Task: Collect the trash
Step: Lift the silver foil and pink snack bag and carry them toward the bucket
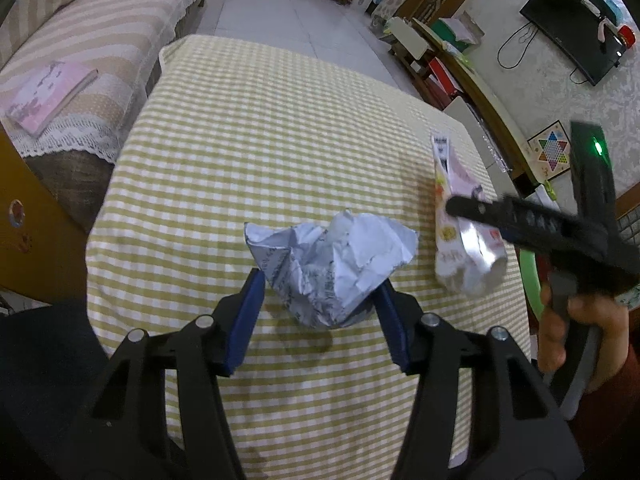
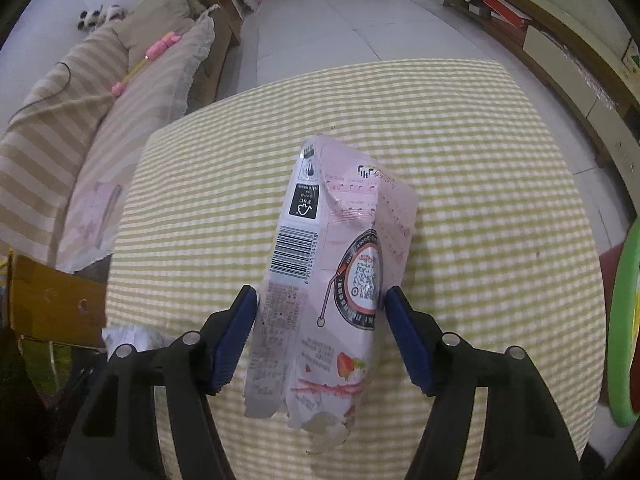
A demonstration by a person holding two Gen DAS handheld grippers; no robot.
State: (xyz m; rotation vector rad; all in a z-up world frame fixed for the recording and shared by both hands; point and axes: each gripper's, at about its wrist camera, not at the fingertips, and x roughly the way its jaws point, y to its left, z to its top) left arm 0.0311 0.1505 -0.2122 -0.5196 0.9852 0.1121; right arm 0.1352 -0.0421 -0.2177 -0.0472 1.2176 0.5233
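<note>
Both grippers are over the worktop (image 1: 280, 140), which wears a yellow-and-white checked cloth. The left gripper (image 1: 320, 292) has a crumpled ball of white paper (image 1: 332, 264) between its blue pads (image 1: 248, 320), pinched from both sides, and a shadow under the ball suggests it sits just clear of the cloth. Over on the right, the right gripper (image 2: 322, 304) straddles a flattened pink drink carton (image 2: 340, 264) with a barcode and a strawberry print; the carton lies lengthwise along the fingers, its torn end nearest the camera. The blue pads (image 2: 234, 340) stand close at either side of it, though whether they actually press on it I cannot tell. From the left wrist view, that same carton (image 1: 464, 232) shows near the worktop's right edge, with the right gripper reaching across it and a hand (image 1: 576, 332) on its handle. A striped sofa (image 1: 80, 40) runs along the left side.
</note>
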